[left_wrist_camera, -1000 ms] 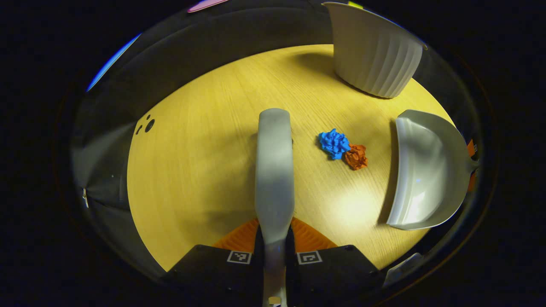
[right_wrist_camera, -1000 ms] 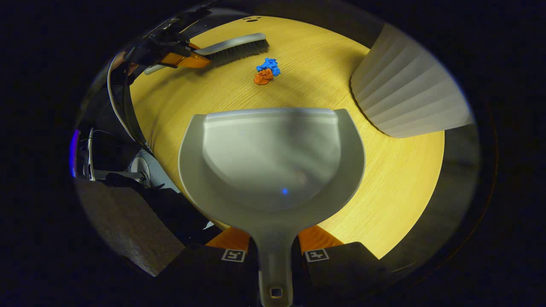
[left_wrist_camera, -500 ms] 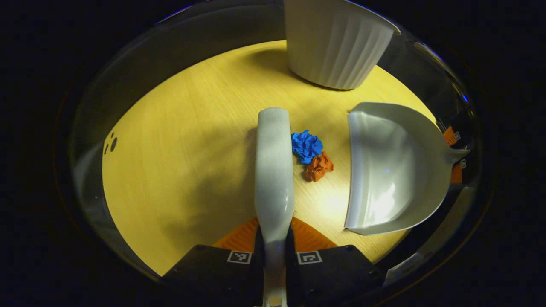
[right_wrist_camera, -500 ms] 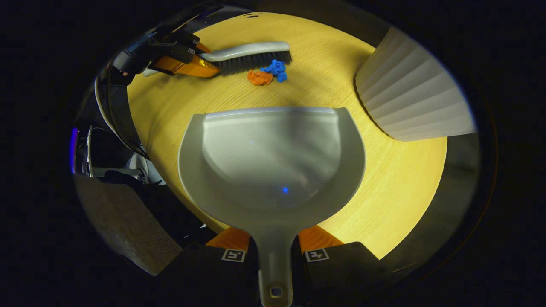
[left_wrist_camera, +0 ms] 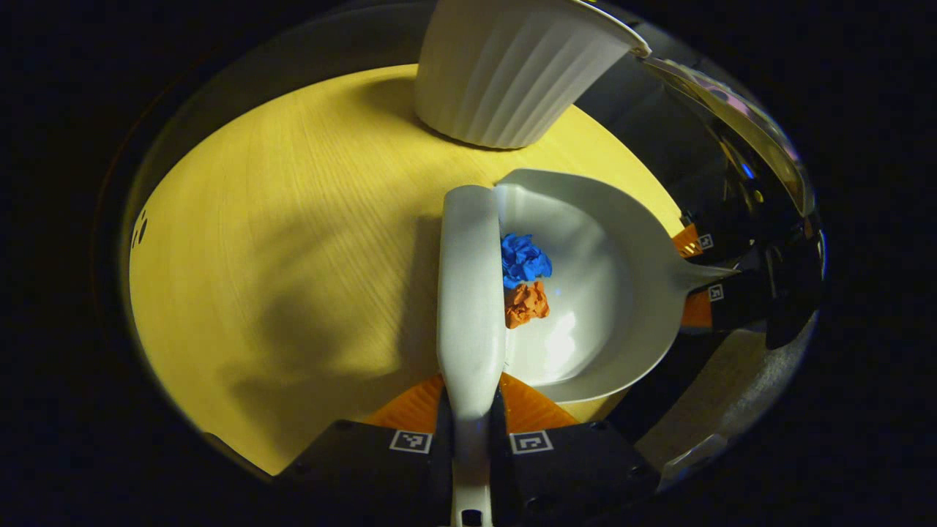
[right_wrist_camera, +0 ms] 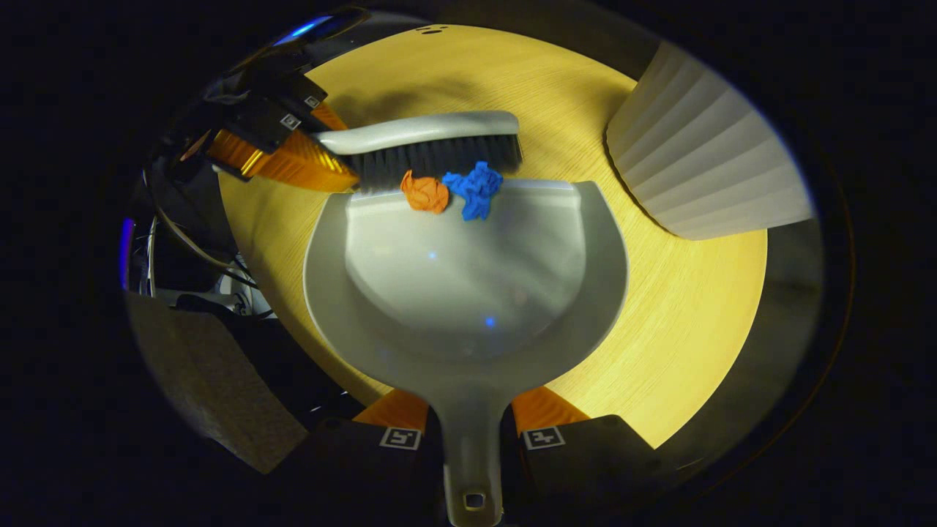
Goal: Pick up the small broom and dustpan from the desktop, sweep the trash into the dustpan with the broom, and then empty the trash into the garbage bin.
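Both pairs of jaws are clamped on handles: the left gripper (left_wrist_camera: 470,410) pinches the stem of the small broom (left_wrist_camera: 469,285), and the right gripper (right_wrist_camera: 471,424) pinches the handle of the dustpan (right_wrist_camera: 468,293). In the right gripper view, the broom (right_wrist_camera: 424,143) lies along the dustpan's front lip, its dark bristles pressed against the blue paper ball (right_wrist_camera: 474,189) and the orange paper ball (right_wrist_camera: 425,192), which sit just inside that lip, side by side and touching or nearly so. In the left gripper view, the same two wads, blue (left_wrist_camera: 523,258) and orange (left_wrist_camera: 525,303), rest on the pan floor (left_wrist_camera: 607,293) right beside the broom head. The pan seems to lie flat on the yellow wooden tabletop (left_wrist_camera: 293,241), though its far edge is hidden by the bristles. The white ribbed garbage bin (right_wrist_camera: 703,161) stands on the table near the pan, apart from it.
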A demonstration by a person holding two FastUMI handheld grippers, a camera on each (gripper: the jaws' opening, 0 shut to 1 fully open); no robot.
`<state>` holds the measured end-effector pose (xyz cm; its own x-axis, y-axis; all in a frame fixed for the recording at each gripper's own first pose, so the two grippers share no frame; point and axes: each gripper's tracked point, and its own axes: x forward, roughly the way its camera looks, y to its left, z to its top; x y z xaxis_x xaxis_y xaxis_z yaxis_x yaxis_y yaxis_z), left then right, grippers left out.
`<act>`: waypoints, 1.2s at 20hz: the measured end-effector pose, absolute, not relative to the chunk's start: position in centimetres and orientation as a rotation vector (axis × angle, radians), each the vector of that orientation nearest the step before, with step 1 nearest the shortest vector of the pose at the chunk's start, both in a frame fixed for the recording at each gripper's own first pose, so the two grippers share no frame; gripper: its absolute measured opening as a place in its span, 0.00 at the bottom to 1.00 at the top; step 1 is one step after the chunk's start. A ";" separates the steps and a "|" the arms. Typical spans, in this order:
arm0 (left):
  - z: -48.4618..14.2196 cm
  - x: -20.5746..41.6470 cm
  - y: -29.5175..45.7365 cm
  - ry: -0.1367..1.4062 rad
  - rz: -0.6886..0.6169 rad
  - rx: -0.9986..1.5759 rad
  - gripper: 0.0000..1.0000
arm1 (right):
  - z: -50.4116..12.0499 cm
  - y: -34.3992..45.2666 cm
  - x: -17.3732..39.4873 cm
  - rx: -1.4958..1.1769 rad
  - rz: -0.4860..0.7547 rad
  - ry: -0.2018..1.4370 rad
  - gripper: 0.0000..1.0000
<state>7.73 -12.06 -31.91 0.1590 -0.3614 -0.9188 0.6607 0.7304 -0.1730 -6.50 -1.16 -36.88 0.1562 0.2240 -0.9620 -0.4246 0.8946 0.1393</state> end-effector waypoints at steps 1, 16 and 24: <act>-31.7 7.4 -12.4 1.209 -0.746 0.287 0.24 | -37.0 -1.1 -6.4 -0.173 0.464 1.323 0.39; -27.4 9.9 -1.8 1.020 -0.325 0.275 0.24 | -33.5 -3.5 -7.8 -0.008 0.249 1.170 0.35; -31.3 7.6 0.7 1.085 -0.309 0.220 0.24 | -21.3 -11.0 -8.7 0.077 0.127 1.123 0.35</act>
<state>7.59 0.73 -31.27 0.4308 -0.1389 -0.8917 0.3523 0.9356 0.0244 -8.68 -10.98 -21.26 0.4266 0.1405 -0.8935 -0.0625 0.9901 0.1258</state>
